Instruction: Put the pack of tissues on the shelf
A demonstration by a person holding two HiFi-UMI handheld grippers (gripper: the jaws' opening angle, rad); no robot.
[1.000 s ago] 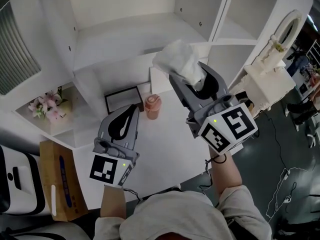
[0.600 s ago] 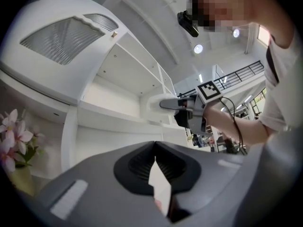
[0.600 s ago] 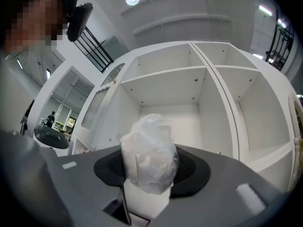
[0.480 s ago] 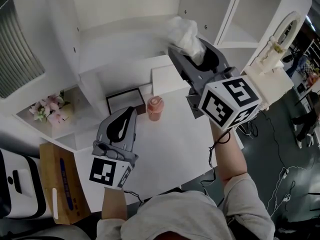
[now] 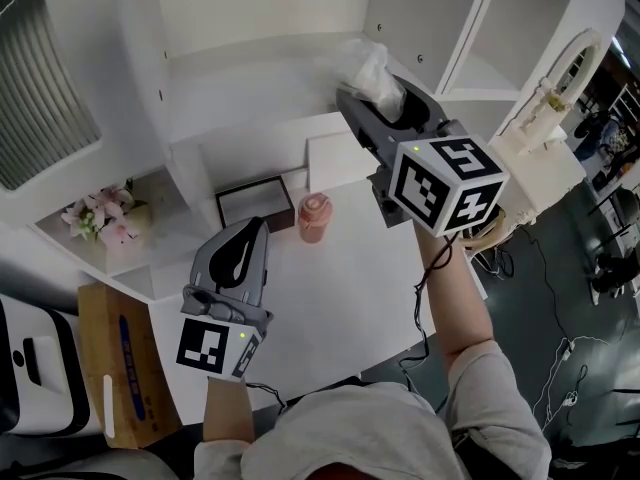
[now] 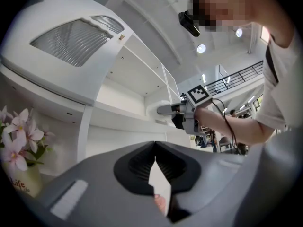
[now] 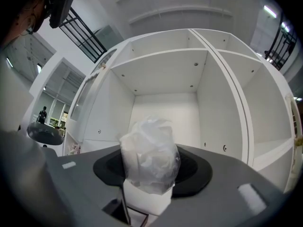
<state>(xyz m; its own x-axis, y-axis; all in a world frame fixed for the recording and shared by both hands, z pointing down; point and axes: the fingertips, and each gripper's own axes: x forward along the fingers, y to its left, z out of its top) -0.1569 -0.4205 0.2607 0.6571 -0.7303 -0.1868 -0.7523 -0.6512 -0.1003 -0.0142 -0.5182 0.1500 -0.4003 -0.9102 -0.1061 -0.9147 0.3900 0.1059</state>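
The pack of tissues [image 5: 362,66], white in crinkled clear plastic, is clamped between the jaws of my right gripper [image 5: 377,94], which is shut on it. The gripper is raised in front of the white shelf [image 5: 250,78], near the board of a wide open compartment. In the right gripper view the pack of tissues [image 7: 149,154] stands up between the jaws of the right gripper [image 7: 150,171], facing an empty shelf compartment [image 7: 165,74]. My left gripper [image 5: 254,232] hangs low over the white table [image 5: 350,288], shut on nothing. In the left gripper view the left gripper [image 6: 155,144] has its tips together.
A pink cup [image 5: 313,216] and a black-framed box [image 5: 250,203] sit at the table's back. Pink flowers [image 5: 98,218] stand in a low compartment at left. A cardboard box [image 5: 125,368] lies lower left. A white model [image 5: 545,138] stands at right beside the shelf.
My right gripper has lifted the pack of tissues up and forward, closer to the shelf compartment. The left gripper has barely moved.
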